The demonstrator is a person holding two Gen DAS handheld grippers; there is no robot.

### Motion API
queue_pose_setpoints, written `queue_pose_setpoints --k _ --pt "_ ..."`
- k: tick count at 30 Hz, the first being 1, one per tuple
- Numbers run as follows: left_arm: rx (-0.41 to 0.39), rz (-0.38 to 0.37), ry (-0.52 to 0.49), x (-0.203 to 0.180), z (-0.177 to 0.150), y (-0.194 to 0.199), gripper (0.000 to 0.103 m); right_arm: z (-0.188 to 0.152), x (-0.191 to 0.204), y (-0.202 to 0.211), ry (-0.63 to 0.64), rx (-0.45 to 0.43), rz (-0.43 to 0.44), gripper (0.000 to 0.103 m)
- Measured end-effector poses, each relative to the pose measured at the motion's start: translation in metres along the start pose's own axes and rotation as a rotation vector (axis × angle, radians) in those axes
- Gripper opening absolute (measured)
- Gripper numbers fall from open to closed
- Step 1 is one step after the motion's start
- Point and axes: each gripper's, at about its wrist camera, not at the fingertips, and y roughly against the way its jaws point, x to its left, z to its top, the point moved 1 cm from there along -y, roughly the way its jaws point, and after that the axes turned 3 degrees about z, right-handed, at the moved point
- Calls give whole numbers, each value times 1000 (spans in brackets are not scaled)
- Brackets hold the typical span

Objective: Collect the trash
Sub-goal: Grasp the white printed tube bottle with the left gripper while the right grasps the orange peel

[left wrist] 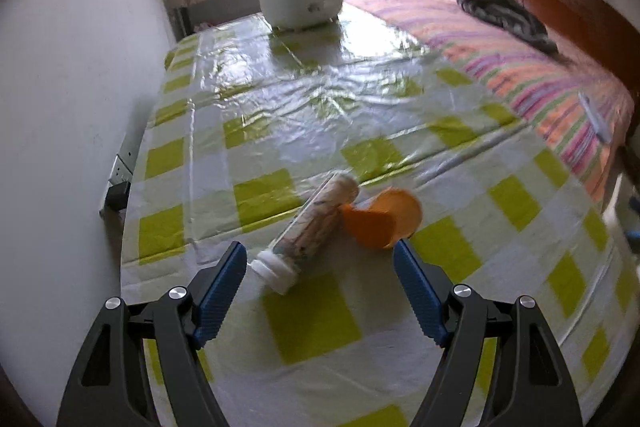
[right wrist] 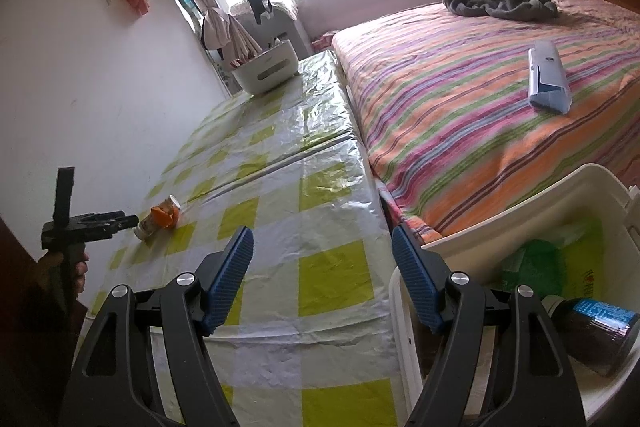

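A clear plastic bottle (left wrist: 312, 227) with a white cap lies on its side on the green-and-white checked tablecloth (left wrist: 280, 131), touching an orange cup (left wrist: 380, 219) tipped over beside it. The left gripper (left wrist: 320, 259) hangs just short of both, jaws spread wide with nothing between them. The right gripper (right wrist: 322, 247) is likewise spread and empty, above the table's near edge beside a white bin (right wrist: 480, 227) holding a dark jar (right wrist: 596, 331) and what looks like a green bag (right wrist: 536, 259). A striped bed (right wrist: 460, 115) flanks the table.

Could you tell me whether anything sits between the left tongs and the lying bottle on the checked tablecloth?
Nothing visible does: the left tongs are open around the bottle's capped end; the orange cup lies beside it.
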Motion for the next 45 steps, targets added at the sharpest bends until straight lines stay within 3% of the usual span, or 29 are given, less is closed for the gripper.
queue_pose_setpoints --k 4,15,18,22,25,36,45 --pt "52 1 -71 2 0 -19 74 -2 0 -3 -10 13 8 72" --pt "169 -22 -121 3 3 -56 72 -4 1 -8 -20 33 17 72" --pt "166 -3 -147 0 5 -60 66 -3 1 -8 -21 37 20 72" --pt "183 -25 -123 1 10 -62 43 -5 2 -8 -19 42 24 72" --pt "192 -21 -113 -1 11 -62 39 -6 5 -8 -13 45 29 72" --pt "136 34 -16 -13 -8 -43 30 -9 16 -6 5 54 58 72" --pt "17 16 152 -18 -31 11 30 -18 38 -12 52 85 104 72"
